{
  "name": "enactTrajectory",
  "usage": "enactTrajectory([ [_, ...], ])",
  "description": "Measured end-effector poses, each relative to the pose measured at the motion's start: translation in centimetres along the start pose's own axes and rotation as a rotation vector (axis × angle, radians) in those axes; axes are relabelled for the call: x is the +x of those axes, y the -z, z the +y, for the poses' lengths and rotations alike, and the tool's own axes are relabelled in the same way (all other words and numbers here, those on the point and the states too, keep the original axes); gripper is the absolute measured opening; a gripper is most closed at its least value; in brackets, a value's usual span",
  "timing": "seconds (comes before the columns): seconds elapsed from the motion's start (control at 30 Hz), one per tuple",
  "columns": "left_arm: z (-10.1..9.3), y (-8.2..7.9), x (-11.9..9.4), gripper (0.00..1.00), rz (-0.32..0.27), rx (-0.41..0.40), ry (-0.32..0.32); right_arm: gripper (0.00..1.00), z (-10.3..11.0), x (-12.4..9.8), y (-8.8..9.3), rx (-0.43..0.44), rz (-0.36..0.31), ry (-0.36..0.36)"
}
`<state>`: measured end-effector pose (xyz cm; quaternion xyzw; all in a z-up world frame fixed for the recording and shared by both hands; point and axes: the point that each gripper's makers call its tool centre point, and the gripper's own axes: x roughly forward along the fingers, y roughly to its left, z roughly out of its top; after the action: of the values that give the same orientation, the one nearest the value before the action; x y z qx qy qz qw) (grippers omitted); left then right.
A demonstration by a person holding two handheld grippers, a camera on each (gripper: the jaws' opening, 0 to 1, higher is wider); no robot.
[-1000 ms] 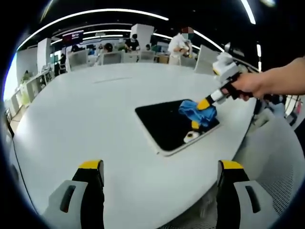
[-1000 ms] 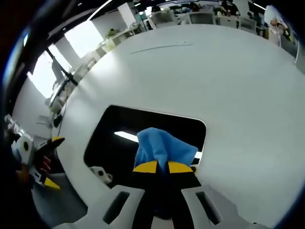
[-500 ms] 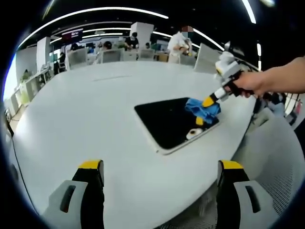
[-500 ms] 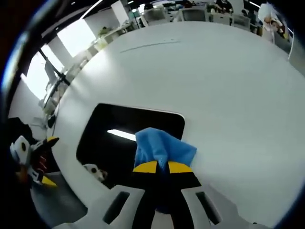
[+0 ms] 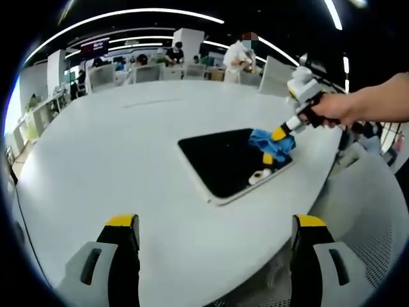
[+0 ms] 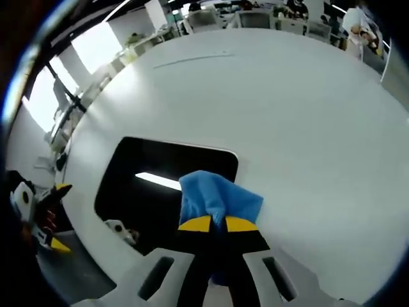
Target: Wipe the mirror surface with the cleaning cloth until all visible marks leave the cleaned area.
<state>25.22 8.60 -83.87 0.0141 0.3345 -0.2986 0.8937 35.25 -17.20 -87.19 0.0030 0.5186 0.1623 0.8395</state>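
Right claw clamped on blue cloth, pressing mirror right edge, frame centre. Left claw wide apart, empty, above white tabletop.

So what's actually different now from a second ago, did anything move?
The right gripper, shut on the blue cloth, slid the cloth over the mirror towards its far corner near the person's hand. The left gripper stayed open and hovering, and the mirror stayed put on the table.
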Motion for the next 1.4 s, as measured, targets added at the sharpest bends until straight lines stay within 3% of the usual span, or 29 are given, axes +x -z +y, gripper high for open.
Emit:
enactTrajectory([
  [0.13, -0.1, 0.0, 0.0, 0.99, -0.001, 0.003, 0.002, 0.01, 0.1, -0.1, 0.0, -0.024, -0.018, 0.0],
  [0.3, -0.1, -0.1, 0.0, 0.99, -0.007, 0.003, 0.003, 0.01, 0.1, -0.2, 0.2, 0.007, -0.051, 0.003],
  [0.8, -0.2, -0.5, -0.1, 0.99, -0.033, 0.023, 0.0, 0.01, 0.7, -0.9, 1.7, -0.001, -0.047, 0.016],
  [1.4, -0.2, -0.3, 0.0, 0.99, -0.012, 0.023, 0.002, 0.01, 1.3, -1.8, 3.5, 0.022, -0.041, 0.015],
])
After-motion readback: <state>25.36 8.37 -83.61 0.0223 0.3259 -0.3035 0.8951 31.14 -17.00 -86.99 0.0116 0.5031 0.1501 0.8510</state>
